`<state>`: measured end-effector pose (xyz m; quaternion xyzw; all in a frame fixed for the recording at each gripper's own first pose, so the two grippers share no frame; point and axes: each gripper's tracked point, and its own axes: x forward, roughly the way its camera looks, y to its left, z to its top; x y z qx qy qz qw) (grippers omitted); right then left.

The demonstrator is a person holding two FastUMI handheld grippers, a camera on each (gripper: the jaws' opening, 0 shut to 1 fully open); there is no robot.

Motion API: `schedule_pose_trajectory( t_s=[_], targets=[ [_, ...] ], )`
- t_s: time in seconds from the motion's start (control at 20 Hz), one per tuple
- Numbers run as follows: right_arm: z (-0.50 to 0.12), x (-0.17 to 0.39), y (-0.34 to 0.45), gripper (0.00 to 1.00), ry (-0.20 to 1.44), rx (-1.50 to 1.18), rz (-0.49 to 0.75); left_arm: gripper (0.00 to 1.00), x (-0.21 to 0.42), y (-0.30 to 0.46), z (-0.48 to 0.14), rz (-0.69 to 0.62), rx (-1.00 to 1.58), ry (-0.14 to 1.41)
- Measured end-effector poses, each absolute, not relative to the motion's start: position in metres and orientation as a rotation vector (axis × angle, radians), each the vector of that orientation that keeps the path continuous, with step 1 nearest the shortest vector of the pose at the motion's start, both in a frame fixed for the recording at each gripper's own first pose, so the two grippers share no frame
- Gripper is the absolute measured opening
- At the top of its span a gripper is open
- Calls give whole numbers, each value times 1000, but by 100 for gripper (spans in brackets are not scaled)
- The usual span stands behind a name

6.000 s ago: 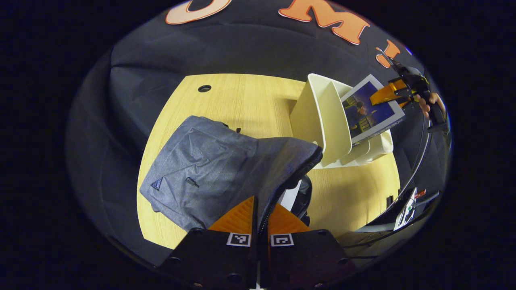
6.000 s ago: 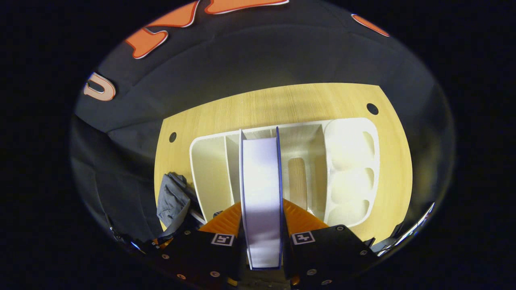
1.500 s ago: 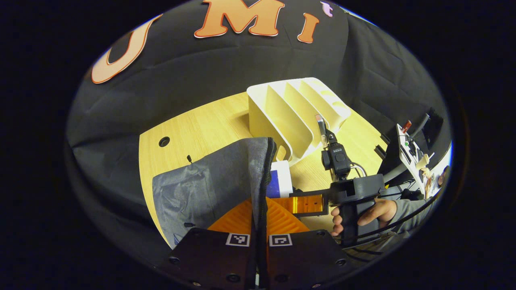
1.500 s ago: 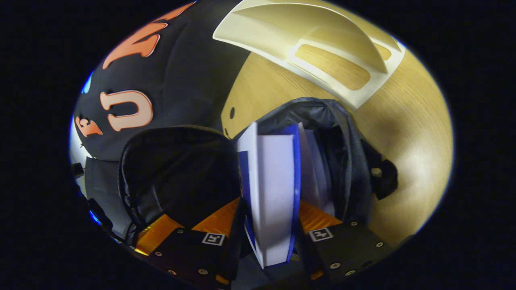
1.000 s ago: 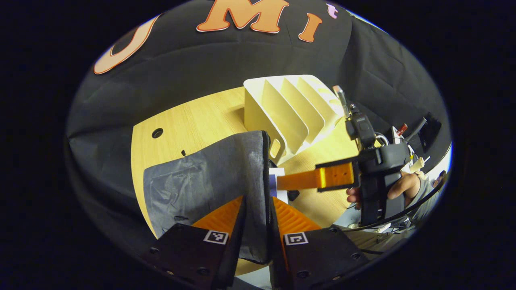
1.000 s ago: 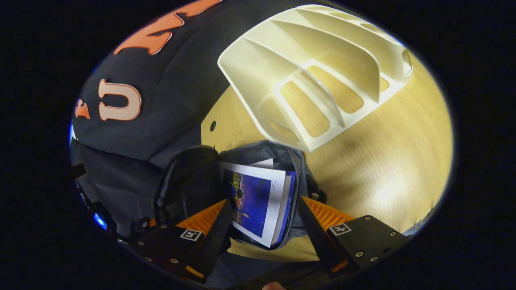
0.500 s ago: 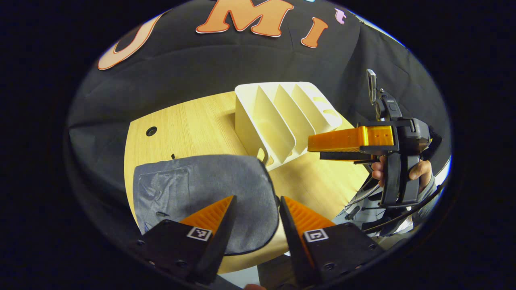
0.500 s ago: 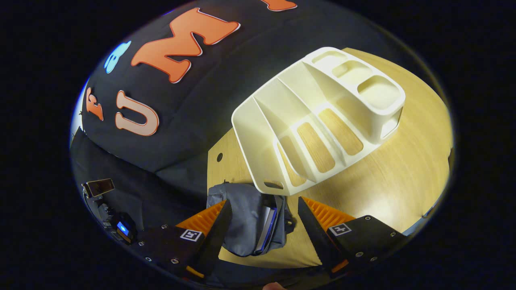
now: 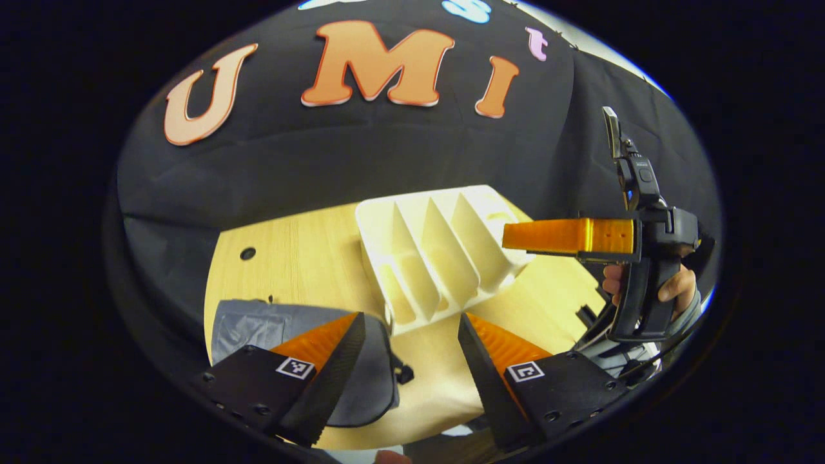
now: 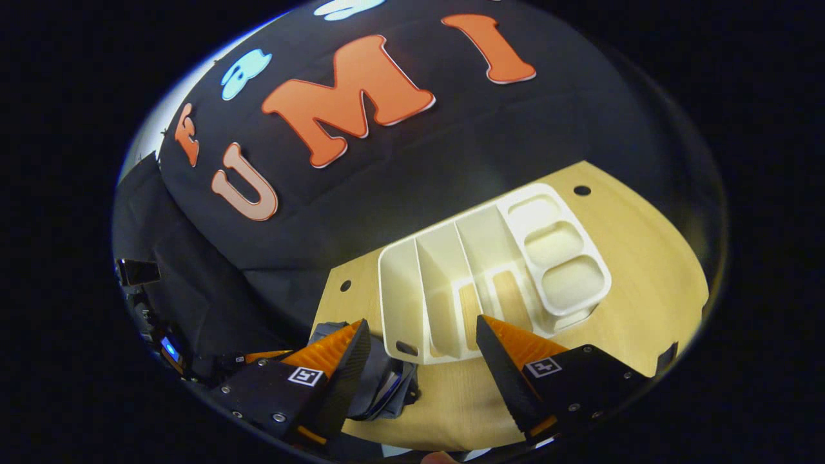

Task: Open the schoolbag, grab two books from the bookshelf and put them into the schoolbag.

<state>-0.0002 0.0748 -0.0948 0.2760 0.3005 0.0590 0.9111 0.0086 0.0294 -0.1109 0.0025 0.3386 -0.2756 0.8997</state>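
Note:
The grey schoolbag [image 9: 258, 325] lies flat on the wooden table [image 9: 309, 258], low and left in the left gripper view, partly behind my left gripper [image 9: 409, 322], which is open and holds nothing. The white bookshelf [image 9: 438, 258] stands behind it with no books in its slots. In the right gripper view my right gripper [image 10: 422, 328] is open above the table, the bookshelf [image 10: 490, 277] ahead of it. The schoolbag [image 10: 380, 377] sits between its fingers, a book's blue edge [image 10: 390, 388] showing at the bag's mouth. The right gripper [image 9: 509, 235] also hangs at the right, held by a hand [image 9: 677, 290].
The table [image 10: 644, 283] has round cable holes near its back edge. The black booth wall rises right behind the bookshelf. Cables and a dark stand sit off the table's right side beneath the hand.
The right gripper let go of the book inside the bag, and the left let go of the bag's flap, which fell flat. Both have since lifted up and back, open.

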Motion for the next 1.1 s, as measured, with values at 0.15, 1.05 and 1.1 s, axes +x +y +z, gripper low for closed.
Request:
schedule_pose_trajectory(
  t_s=[0.15,1.05,1.1],
  targets=[
    [-65,7,51,98,514,496,117,96,27,21,-91,-484,-17,551],
    [29,15,-15,97,102,212,181,95,65,1,-14,-172,-138,-40],
    [31,17,-14,97,91,202,181,96,66,5,-11,-157,-115,-66]
  ],
)
